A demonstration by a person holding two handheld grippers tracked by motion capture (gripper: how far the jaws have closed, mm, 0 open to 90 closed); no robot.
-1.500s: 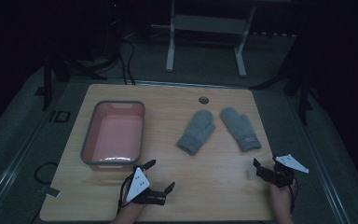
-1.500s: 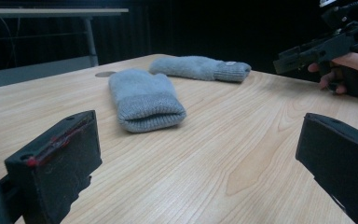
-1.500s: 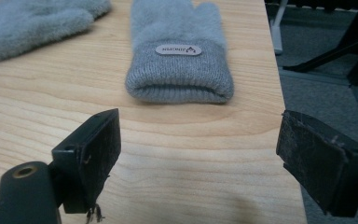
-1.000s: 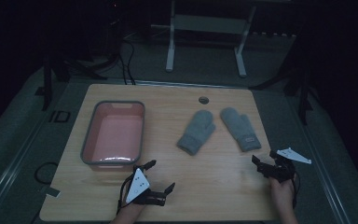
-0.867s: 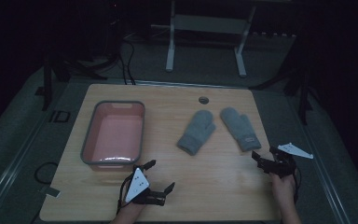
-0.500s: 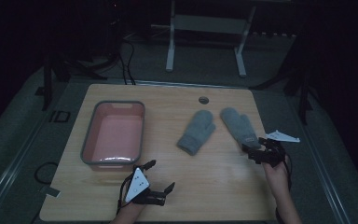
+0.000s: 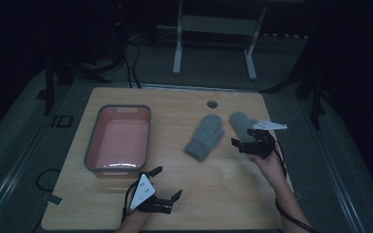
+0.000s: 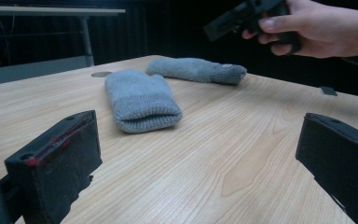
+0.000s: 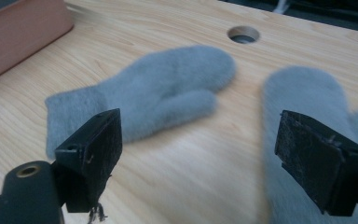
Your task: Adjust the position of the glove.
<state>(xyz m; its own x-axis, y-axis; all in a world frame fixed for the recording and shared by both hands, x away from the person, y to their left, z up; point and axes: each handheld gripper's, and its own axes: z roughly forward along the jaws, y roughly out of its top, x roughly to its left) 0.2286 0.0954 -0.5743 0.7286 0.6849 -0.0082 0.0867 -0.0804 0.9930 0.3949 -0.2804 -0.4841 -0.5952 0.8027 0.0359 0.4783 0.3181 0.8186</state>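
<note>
Pale wood makes up the table (image 7: 233,194), and toward its left edge sits a rectangular grey-rimmed tub with a pink inside (image 7: 119,141), its long sides running front to back. Just in front of the tub, at the near edge, the left gripper (image 7: 167,182) rests low over the surface with its two black jaws spread wide and nothing between them; in the left gripper view the bare wood shows in the gap. Past the middle of the table lies a grey knitted mitten (image 7: 205,137), flat, cuff toward the near edge and thumb to the right. A small round hole (image 7: 212,104) is cut in the table near the far edge, just beyond that mitten. Right of it lies a second grey knitted mitten (image 7: 242,124), close to the right edge. The right gripper (image 7: 239,144) hangs over this second mitten's cuff end, jaws wide apart and holding nothing; its own view shows the mitten under the right-hand jaw.
</note>
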